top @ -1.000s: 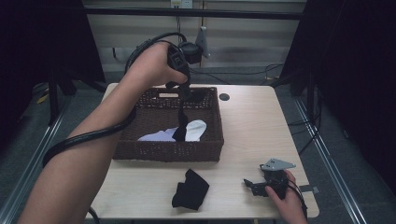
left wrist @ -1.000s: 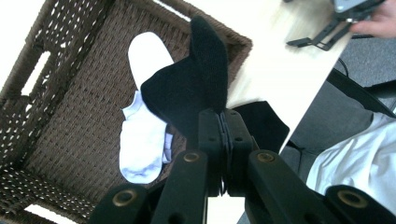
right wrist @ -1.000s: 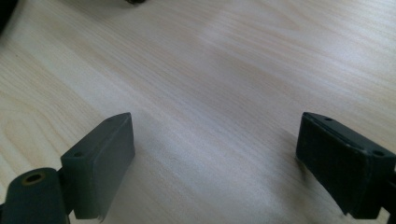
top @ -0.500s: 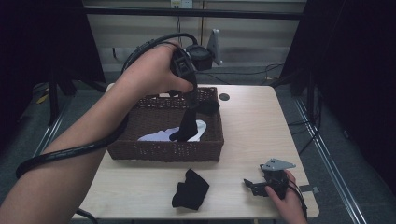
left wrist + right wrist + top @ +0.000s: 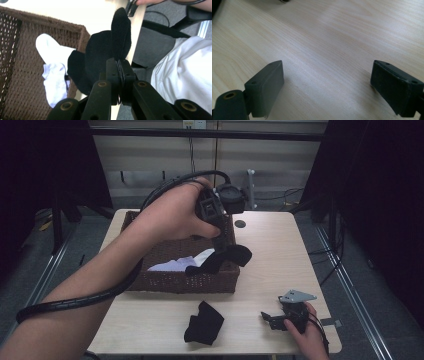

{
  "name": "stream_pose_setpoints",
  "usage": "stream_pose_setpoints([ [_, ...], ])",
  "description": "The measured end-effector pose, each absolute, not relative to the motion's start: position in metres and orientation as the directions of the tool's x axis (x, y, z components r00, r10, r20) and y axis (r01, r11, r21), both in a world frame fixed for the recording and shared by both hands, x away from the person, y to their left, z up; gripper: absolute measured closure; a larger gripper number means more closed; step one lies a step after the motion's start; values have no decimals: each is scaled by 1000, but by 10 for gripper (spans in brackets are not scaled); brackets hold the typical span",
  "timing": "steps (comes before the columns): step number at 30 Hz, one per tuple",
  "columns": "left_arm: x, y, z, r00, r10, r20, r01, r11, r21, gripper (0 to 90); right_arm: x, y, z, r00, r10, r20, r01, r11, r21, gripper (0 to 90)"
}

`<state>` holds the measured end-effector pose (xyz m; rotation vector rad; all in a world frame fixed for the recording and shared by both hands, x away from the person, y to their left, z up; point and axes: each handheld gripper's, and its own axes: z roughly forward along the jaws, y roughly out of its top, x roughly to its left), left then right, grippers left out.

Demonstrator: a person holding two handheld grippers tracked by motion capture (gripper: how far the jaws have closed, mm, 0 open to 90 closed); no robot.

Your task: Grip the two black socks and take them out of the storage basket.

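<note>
My left gripper (image 5: 220, 244) is shut on a black sock (image 5: 226, 257) that hangs over the right front corner of the brown wicker basket (image 5: 180, 283). In the left gripper view the jaws pinch the black sock (image 5: 100, 52) at my left gripper (image 5: 120, 67), above the basket's corner (image 5: 83, 35). A white sock (image 5: 185, 264) lies inside the basket, and it is also in the left gripper view (image 5: 53, 67). A second black sock (image 5: 204, 322) lies on the table in front of the basket. My right gripper (image 5: 267, 319) rests open at the front right, with bare wood between its jaws (image 5: 327, 82).
The light wooden table (image 5: 270, 260) has free room to the right of the basket. A small dark round mark (image 5: 240, 224) sits near the back edge. The left gripper's cable (image 5: 75, 302) trails along the forearm. Dark floor and metal rails surround the table.
My left gripper has carried the black sock up out of the basket and to the right, over its front right corner. The right gripper has stayed in place.
</note>
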<state>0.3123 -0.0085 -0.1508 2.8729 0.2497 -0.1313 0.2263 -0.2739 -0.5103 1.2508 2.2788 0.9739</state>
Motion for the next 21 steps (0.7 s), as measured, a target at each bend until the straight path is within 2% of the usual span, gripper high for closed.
stream_pose_setpoints([
  [5, 309, -8, -136, 983, 158, -91, 177, -948, 264, 882, 226, -274, -510, -541, 841, 12, 590, 369, 718, 110],
  [11, 308, -11, -127, 985, 160, -59, 170, -957, 235, 881, 226, -274, -510, -541, 841, 13, 591, 369, 718, 109],
  [21, 313, -13, -170, 981, 141, -132, 169, -956, 240, 880, 226, -274, -510, -541, 841, 12, 590, 370, 718, 110],
])
